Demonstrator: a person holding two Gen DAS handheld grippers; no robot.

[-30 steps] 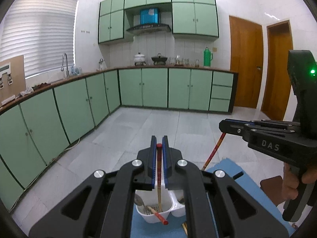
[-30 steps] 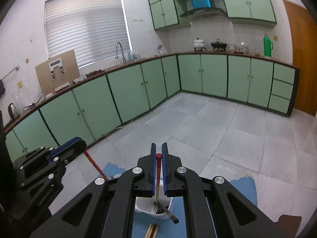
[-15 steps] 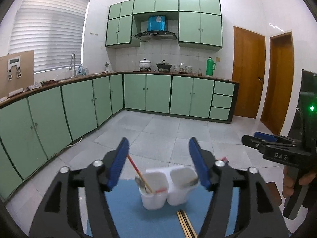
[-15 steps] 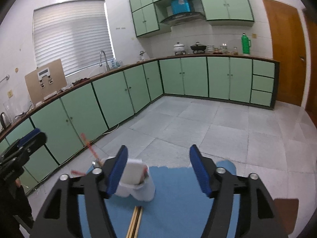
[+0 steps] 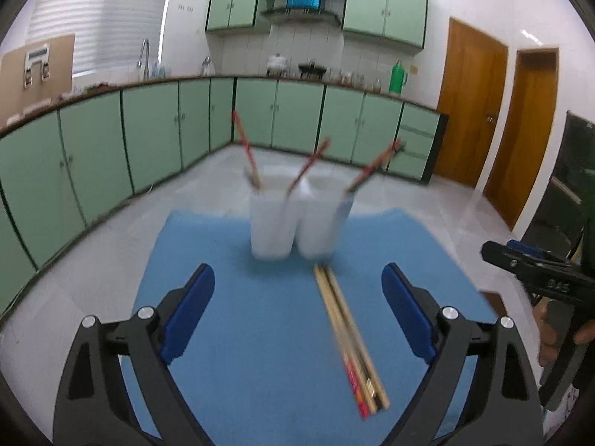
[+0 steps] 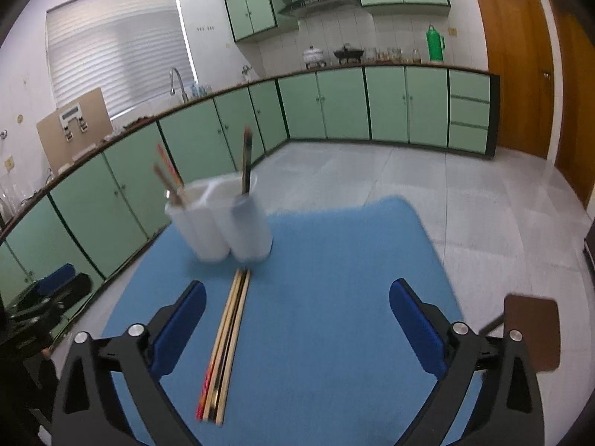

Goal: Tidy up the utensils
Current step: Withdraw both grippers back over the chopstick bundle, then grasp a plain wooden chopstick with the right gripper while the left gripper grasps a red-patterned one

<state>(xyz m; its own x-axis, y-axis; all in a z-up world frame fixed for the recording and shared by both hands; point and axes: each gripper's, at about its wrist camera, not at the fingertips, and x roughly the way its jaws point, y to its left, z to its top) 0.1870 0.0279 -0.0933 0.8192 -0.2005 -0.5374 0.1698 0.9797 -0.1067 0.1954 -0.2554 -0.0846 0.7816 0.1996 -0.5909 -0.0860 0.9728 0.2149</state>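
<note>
I note my left gripper (image 5: pixel 297 312) and right gripper (image 6: pixel 297 319) have just been opening; both jaws stand wide apart, nothing between the pads. The white holder (image 5: pixel 297 223) sits at twelve o'clock on the blue mat (image 5: pixel 241 334), chopsticks (image 5: pixel 349 338) lying loose just before it.

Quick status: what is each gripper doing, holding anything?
Left gripper: open, just been opening, holding nothing.
Right gripper: open, just been opening, holding nothing.
</note>
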